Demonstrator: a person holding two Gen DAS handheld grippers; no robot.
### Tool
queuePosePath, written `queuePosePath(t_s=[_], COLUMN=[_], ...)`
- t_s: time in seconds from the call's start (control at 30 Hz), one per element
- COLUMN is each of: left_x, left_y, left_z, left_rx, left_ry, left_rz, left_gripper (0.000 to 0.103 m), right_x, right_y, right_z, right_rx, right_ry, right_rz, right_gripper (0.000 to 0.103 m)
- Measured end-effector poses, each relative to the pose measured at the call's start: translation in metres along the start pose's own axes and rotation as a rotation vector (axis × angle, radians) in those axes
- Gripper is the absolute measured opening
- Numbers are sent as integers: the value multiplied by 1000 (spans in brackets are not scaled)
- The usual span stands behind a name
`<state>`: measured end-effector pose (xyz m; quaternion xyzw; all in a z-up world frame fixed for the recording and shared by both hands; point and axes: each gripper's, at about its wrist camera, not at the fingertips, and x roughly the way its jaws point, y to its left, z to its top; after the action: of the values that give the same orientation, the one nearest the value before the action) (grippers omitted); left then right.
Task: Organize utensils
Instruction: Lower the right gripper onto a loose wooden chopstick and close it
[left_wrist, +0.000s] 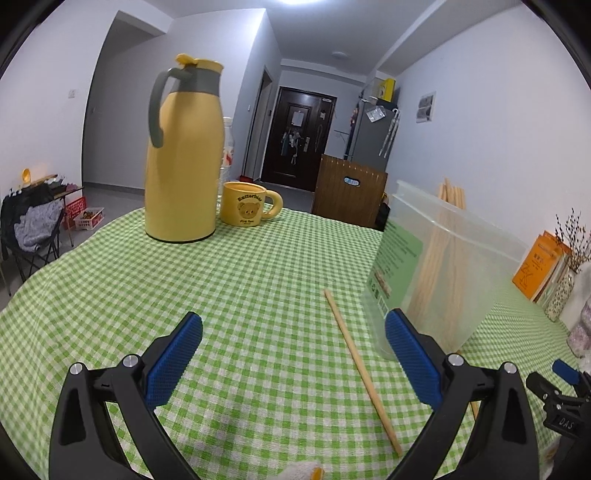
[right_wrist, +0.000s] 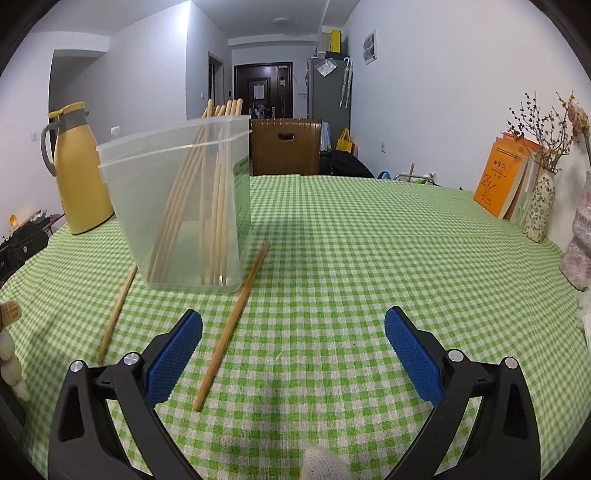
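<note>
Two loose chopsticks lie on the counter, one (right_wrist: 232, 325) right of the clear tub (right_wrist: 177, 206), one (right_wrist: 117, 314) left. Both hand-held grippers, left (left_wrist: 293, 354) and right (right_wrist: 293, 354), hang spread and empty. The sticks look light, stiff, and apt to roll; pinch mid-shaft.

Two wooden chopsticks (right_wrist: 232, 326) lie beside container (right_wrist: 177, 206).
</note>
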<state>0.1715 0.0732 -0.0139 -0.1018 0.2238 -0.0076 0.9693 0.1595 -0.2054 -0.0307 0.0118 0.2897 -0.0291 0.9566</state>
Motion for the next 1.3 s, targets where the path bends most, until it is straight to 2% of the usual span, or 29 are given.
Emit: queuePosePath(t_s=[0.13,0.43,0.67,0.7,0.77,0.83,0.9,1.13,1.3], left_x=[2,-13,-25,-26,-27,-28,-30,-33,-35], left_y=[8,7,2,2,2,3,5,9,10], left_z=[-1,-5,-7,-7,-7,-7,-6,-5,-5], left_rx=[-28,-18,-8,-9,-12,-15,-24,-45,-50], left_ry=[11,-35,-63,-65,-68,-68,-70,-79,-83], left_rz=[-23,-43,-62,-63,-67,-73,-83,-97,-110], left_gripper=[96,96,96,96,96,96,96,96,96], right_x=[0,2,35,39,51,61,72,105,121], right_y=[4,10,17,19,23,25,27,29,33], right_z=[1,16,27,28,30,31,31,38,40], right_rx=[-21,-50,-67,-71,-81,-81,-80,0,35], right_ry=[21,70,226,244,292,337,384,508,563], right_rz=[4,61,131,132,137,150,165,191,157], right_gripper=[95,95,95,93,79,58,45,27,21])
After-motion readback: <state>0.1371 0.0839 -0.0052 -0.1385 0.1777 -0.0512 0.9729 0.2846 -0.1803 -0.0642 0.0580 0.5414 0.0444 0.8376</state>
